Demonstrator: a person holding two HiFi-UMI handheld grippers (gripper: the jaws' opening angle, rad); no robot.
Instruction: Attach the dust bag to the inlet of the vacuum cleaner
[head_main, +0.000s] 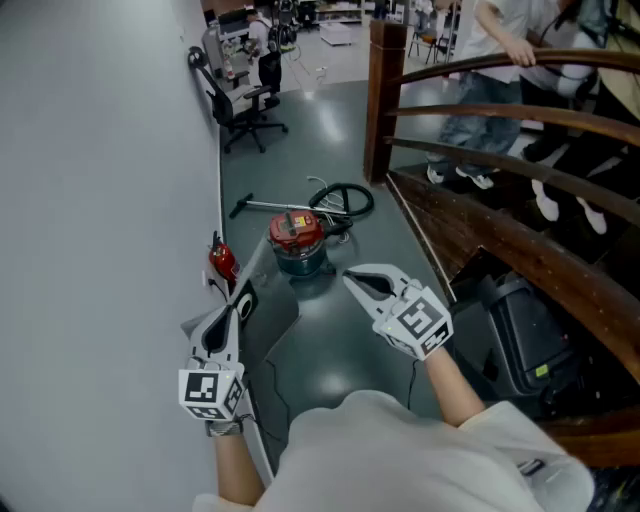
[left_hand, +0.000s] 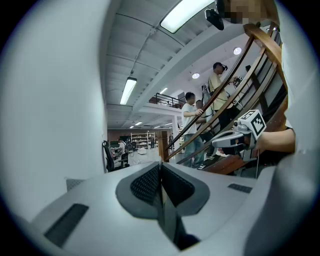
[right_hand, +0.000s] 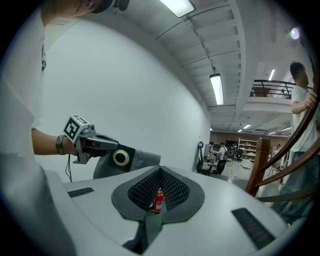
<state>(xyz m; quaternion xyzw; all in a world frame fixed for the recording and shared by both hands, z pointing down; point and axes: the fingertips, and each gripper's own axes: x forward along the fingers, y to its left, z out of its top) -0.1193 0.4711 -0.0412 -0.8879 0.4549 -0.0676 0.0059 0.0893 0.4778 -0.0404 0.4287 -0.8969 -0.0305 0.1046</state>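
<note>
You're holding the dust bag (right_hand: 140, 161) clenched by its black collar in your left claw (left_hand: 161, 172), up in the air and well short of the vacuum cleaner (head_main: 297, 240), which is sitting on the floor. Your right claw (head_main: 358, 280) is clamped shut on nothing. I'd be getting down beside the vacuum cleaner, steadying it with that free claw, and squaring the collar's hole to the inlet, which isn't showing from here.

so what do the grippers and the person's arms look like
The left gripper and right gripper are white tapering shells with dark mesh pads, each bearing a white cube of black square markers. A thin dark cable trails from each. The person wears a white short-sleeved shirt and a left wrist band.
</note>
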